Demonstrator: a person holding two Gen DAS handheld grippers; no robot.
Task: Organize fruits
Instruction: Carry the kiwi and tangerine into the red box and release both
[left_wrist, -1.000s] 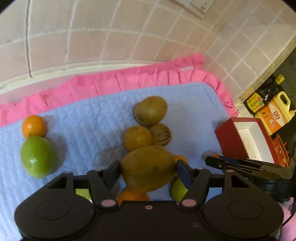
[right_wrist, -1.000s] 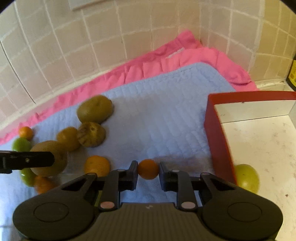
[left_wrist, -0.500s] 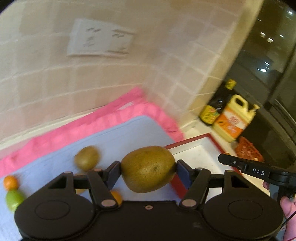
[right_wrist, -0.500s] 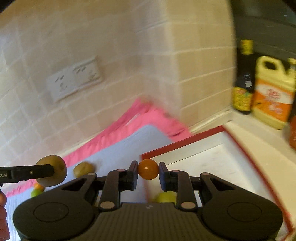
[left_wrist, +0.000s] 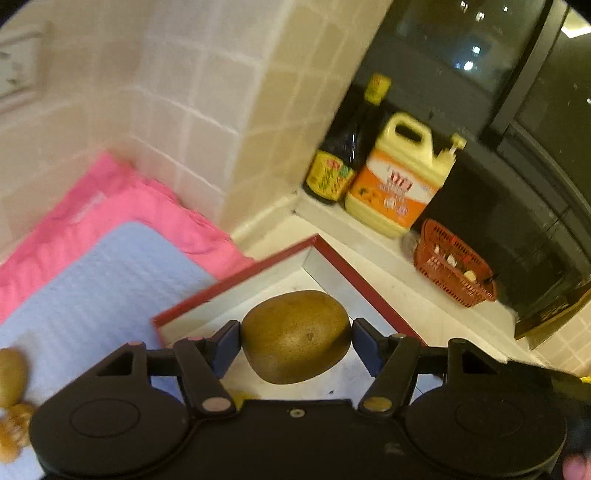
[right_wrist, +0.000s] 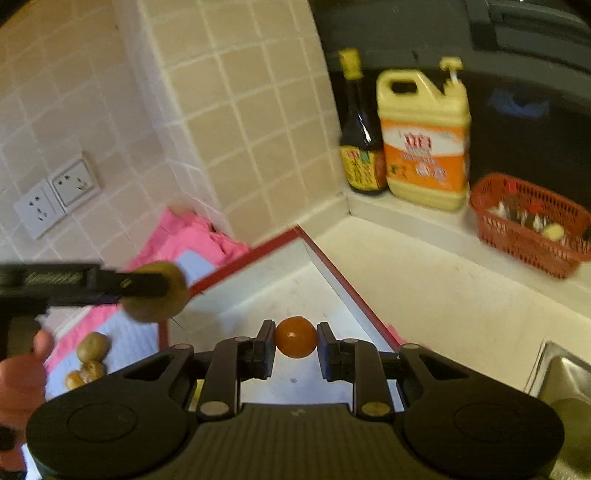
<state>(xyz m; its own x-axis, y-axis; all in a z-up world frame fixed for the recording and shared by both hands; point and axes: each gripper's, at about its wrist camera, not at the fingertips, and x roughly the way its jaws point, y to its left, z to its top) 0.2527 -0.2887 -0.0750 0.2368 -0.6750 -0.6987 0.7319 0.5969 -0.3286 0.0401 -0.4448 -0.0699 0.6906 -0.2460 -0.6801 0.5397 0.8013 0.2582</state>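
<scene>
My left gripper (left_wrist: 295, 345) is shut on a large brown kiwi (left_wrist: 295, 336) and hangs over the near corner of the red-rimmed white box (left_wrist: 280, 254). From the right wrist view the same kiwi (right_wrist: 173, 295) shows at the left with a finger across it. My right gripper (right_wrist: 295, 349) is shut on a small orange (right_wrist: 295, 336) above the white floor of the box (right_wrist: 258, 251). More brown fruit (right_wrist: 92, 347) lies on the light blue mat (left_wrist: 92, 295) to the left.
A pink cloth (left_wrist: 122, 206) lies under the mat against the tiled wall. A dark sauce bottle (right_wrist: 360, 147), a yellow jug (right_wrist: 424, 140) and a red basket (right_wrist: 528, 221) stand on the counter behind the box. A sink edge (right_wrist: 561, 373) shows at the right. A hand (right_wrist: 22, 376) holds the left tool.
Both grippers have lifted off the mat and swung right with their fruit, and now hang over the red box. The fruit on the mat has slid to the left edge.
</scene>
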